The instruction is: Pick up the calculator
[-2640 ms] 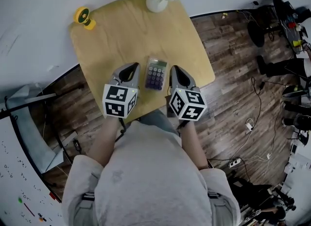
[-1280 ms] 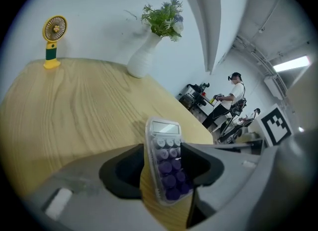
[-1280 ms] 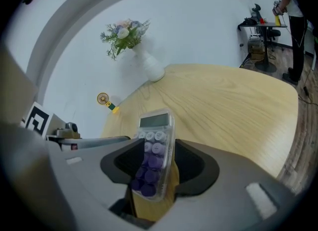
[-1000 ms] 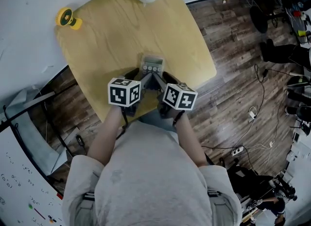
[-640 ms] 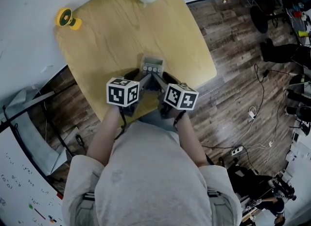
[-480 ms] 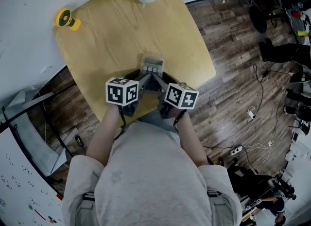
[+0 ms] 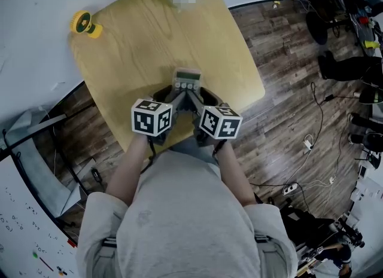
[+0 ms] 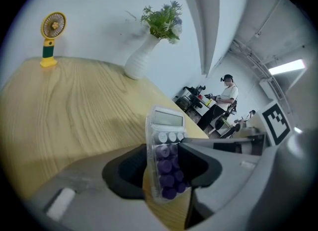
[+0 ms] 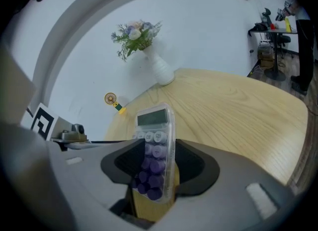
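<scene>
The left gripper [image 8: 164,161] and right gripper [image 9: 154,163] have just been closing and both clamp the calculator's [image 7: 187,82] near end; its long axis runs straight away over the table [image 7: 137,37], display farthest

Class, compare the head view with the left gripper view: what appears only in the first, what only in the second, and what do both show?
Only the head view: the person's torso and the plank floor strewn with cables. Only the left gripper view: the calculator's purple keys, the left gripper's jaws, which have just been closing, clamped on it, and a distant person standing in the background. Both: the calculator, the yellow fan and the wooden table.
</scene>
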Motion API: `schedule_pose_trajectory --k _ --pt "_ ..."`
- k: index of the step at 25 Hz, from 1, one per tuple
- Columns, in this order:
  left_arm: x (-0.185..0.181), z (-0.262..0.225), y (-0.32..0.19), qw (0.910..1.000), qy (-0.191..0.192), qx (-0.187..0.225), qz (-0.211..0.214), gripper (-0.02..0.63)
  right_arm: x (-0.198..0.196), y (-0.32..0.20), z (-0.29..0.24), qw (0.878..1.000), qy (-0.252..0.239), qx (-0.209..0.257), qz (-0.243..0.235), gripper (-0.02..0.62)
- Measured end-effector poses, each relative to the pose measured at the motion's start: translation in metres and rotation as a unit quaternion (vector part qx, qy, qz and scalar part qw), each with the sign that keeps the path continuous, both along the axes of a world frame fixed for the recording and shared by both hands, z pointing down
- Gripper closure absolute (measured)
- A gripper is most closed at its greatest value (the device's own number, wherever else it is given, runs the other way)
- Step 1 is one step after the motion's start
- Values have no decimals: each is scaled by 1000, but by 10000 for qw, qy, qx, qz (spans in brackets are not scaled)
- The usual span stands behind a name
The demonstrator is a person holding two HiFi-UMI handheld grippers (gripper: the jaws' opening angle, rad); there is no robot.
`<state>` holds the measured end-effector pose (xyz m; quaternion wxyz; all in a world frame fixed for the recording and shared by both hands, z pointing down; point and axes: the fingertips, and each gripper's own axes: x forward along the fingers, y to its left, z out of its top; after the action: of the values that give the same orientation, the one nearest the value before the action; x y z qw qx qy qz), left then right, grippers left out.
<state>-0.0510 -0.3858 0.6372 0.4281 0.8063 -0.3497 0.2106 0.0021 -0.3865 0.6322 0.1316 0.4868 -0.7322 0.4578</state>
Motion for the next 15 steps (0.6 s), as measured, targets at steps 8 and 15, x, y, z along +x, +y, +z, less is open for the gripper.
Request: schedule_pose_trajectory --k 8,15 --pt "-6 -32 -12 9972 -113 733 -74 411 -6 -12 -34 9976 127 687 -13 407" --pt "-17 -62 -16 9912 -201 1292 -191 411 -16 -16 -64 9928 161 1174 -153 407"
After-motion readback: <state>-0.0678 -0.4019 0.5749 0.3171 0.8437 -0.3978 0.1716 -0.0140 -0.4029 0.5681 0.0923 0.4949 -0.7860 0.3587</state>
